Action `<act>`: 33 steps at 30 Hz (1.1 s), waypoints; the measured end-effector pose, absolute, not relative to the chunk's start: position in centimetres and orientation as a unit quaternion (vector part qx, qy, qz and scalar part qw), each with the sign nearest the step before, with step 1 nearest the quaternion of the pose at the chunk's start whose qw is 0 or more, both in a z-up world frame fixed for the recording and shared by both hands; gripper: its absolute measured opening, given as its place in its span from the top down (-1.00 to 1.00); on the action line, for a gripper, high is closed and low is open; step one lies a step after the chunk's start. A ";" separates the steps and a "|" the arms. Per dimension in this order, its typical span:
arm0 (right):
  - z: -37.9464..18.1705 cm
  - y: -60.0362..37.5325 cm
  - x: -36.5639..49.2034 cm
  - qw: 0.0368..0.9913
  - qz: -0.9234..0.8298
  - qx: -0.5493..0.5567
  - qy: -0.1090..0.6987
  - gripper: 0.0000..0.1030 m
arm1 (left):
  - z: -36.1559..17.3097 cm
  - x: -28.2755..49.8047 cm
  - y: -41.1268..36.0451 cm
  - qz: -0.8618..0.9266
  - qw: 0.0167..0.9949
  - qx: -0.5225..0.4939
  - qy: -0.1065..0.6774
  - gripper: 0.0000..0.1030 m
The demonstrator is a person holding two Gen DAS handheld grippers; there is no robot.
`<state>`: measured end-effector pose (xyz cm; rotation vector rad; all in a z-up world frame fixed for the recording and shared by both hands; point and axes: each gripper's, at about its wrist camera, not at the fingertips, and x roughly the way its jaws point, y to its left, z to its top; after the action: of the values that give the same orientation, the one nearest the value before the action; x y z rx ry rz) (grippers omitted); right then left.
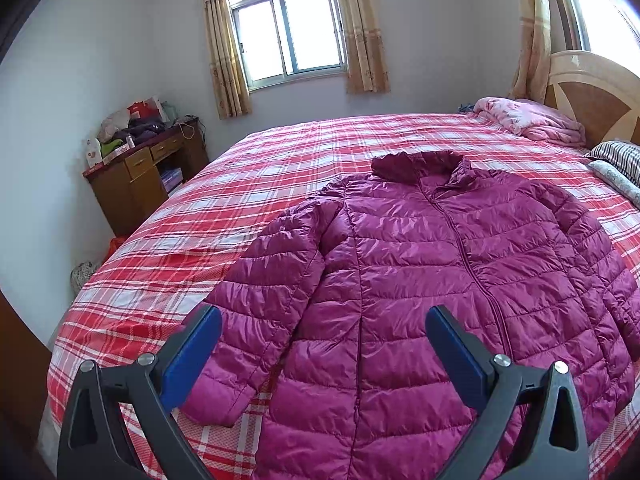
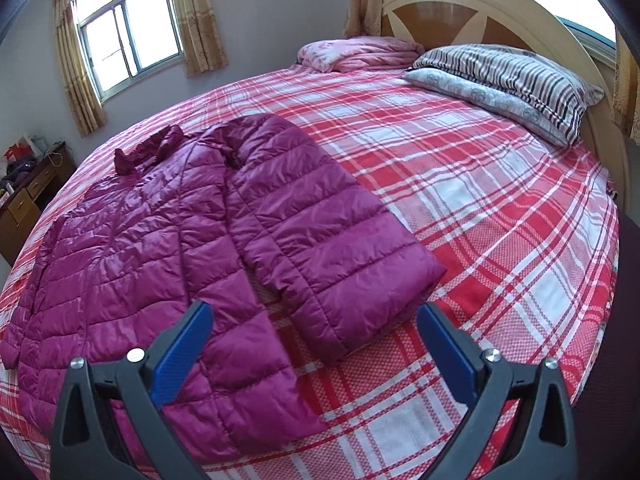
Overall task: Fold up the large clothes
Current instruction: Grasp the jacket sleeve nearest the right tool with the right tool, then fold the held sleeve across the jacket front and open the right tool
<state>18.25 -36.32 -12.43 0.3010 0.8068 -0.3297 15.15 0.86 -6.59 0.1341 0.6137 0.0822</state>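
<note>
Flat on the bed (image 1: pixel 280 152) lies the jacket (image 1: pixel 420 280), front up, zipped; its long axis runs hem-near to collar at 12 o'clock in the left view, sleeves splayed toward 7 and 4; no legible writing. Left gripper (image 1: pixel 324 320) and right gripper (image 2: pixel 314 316) hover spread wide, holding nothing; the right one hangs over the sleeve cuff (image 2: pixel 340 320).

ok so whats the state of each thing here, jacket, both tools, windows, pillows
jacket: spread flat on the bed, front up, zipped, unfolded, sleeves out to the sides
left tool: open, empty, above the jacket's hem
right tool: open, empty, above the sleeve cuff
window: shut, curtains drawn aside
pillows: stacked by the headboard
pink blanket: folded at the head of the bed
</note>
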 end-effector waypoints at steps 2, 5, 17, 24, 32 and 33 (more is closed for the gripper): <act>-13.2 -37.5 18.6 0.889 -0.166 0.158 0.396 -1.00 | -7.5 17.0 0.6 0.044 0.949 0.072 0.305 -0.98; -14.1 -39.0 18.9 0.881 -0.182 0.170 0.403 -0.99 | -8.8 19.7 0.4 0.046 0.943 0.077 0.321 -0.98; -16.6 -42.1 19.9 0.863 -0.182 0.222 0.415 -0.38 | -12.6 28.3 0.2 0.064 0.930 0.078 0.354 -0.98; -15.6 -41.8 21.9 0.875 -0.179 0.184 0.411 0.68 | -14.3 31.4 1.0 0.078 0.921 0.079 0.374 -0.98; -9.0 -46.6 25.6 0.887 -0.282 0.099 0.352 0.78 | -13.3 33.9 3.5 0.090 0.923 0.050 0.370 -0.98; -8.2 -46.7 26.0 0.890 -0.287 0.091 0.343 0.79 | -13.2 34.1 3.8 0.091 0.923 0.046 0.371 -0.98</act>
<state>26.01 -46.67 -8.20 0.1884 0.7115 -0.5950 34.09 3.81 -13.24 0.0945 0.7618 0.1878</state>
